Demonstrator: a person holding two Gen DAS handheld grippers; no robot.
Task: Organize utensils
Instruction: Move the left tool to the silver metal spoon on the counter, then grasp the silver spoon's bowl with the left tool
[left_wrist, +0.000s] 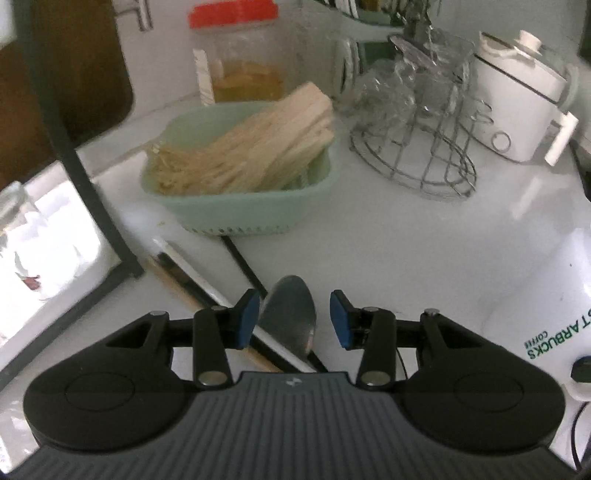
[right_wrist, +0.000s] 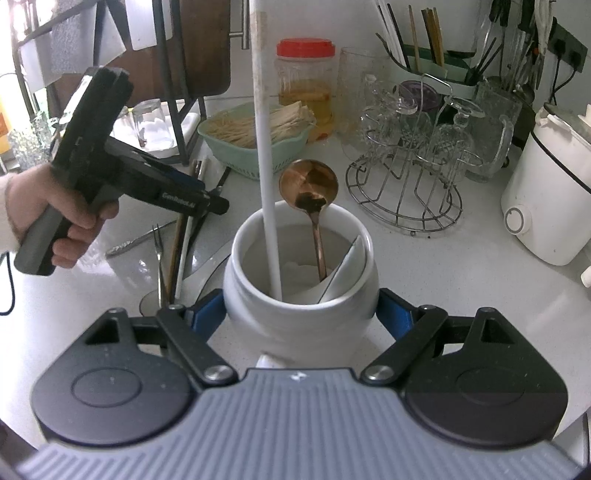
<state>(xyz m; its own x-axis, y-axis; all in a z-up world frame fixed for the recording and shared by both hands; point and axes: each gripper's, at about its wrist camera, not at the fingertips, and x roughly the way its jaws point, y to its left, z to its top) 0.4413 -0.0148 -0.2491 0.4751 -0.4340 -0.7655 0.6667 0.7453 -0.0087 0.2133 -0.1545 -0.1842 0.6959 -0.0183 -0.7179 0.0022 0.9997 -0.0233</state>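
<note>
My left gripper (left_wrist: 293, 310) is open, its blue pads (left_wrist: 245, 319) on either side of a metal spoon bowl (left_wrist: 291, 321) without touching it. The spoon rests across black, white and wooden chopsticks (left_wrist: 192, 273) on the white counter. In the right wrist view a hand holds the left gripper (right_wrist: 218, 203) over a fork (right_wrist: 159, 251) and the chopsticks (right_wrist: 184, 236). My right gripper (right_wrist: 301, 312) is shut on a white ceramic jar (right_wrist: 332, 325). The jar holds a copper spoon (right_wrist: 309, 184), a long white stick (right_wrist: 264, 147) and a white ceramic spoon (right_wrist: 351, 266).
A green basket (left_wrist: 240, 210) of wooden sticks stands behind the chopsticks. A wire rack (left_wrist: 413, 158) with upturned glasses and a white cooker (left_wrist: 517, 103) are at the right. A red-lidded jar (left_wrist: 236, 55) stands at the back, a black-framed shelf (left_wrist: 85, 177) at the left.
</note>
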